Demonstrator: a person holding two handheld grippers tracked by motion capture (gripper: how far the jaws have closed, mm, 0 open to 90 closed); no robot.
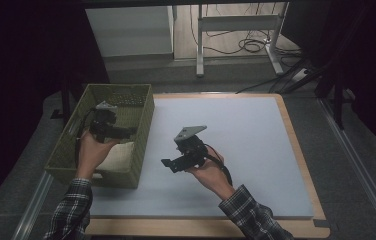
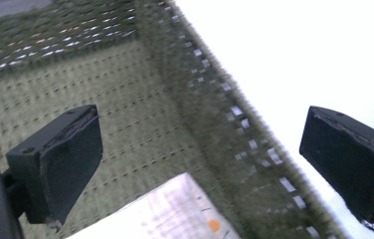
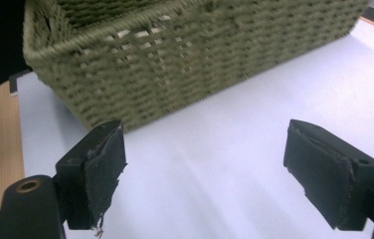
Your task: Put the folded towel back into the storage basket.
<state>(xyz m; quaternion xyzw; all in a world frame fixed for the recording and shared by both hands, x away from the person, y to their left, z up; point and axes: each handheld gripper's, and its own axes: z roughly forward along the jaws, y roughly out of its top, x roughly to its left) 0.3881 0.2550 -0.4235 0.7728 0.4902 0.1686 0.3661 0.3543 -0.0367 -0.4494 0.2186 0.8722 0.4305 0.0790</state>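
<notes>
Above, the left gripper hangs over the woven olive basket, its jaws spread wide and holding nothing; in the left gripper view they straddle the basket's right wall. A pale flat object lies on the basket floor, cut off by the frame edge and too blurred to identify. The right gripper, jaws likewise wide and empty, hovers over the white mat, facing the basket's outer wall. Dark surroundings hide the room's sides.

Right gripper hovering with jaws wide apart at frame bottom, green woven basket filling the top, white mat spreading below, wooden table edge showing at left
</notes>
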